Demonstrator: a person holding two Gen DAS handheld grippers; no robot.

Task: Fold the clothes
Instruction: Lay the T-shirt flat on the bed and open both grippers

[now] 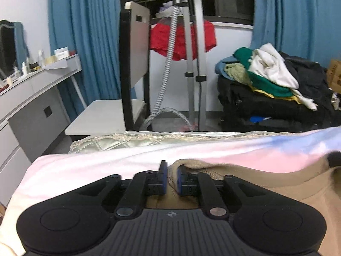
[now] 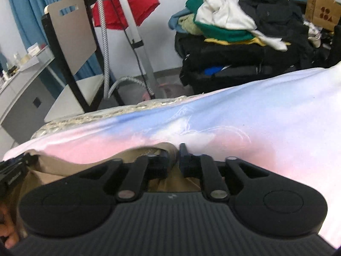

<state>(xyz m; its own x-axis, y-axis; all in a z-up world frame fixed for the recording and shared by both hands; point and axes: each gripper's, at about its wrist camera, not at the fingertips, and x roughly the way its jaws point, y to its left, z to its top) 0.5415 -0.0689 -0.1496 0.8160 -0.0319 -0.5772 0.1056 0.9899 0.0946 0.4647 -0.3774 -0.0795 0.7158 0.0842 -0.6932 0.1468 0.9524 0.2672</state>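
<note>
A tan garment (image 1: 266,183) lies on a bed covered by a white, pink and pale blue sheet (image 1: 106,166). My left gripper (image 1: 170,170) is shut on a fold of the tan garment's edge. In the right wrist view the tan garment (image 2: 64,168) lies at lower left on the sheet (image 2: 255,117). My right gripper (image 2: 175,151) is shut on the garment's edge too. The other gripper shows at the far left edge of the right wrist view (image 2: 12,170).
Beyond the bed stand a chair (image 1: 132,64), a garment steamer with hose (image 1: 168,64), a red cloth (image 1: 183,38) and a pile of clothes on black luggage (image 1: 272,81). A grey dresser (image 1: 32,98) is at left. A paper bag (image 2: 321,10) is at far right.
</note>
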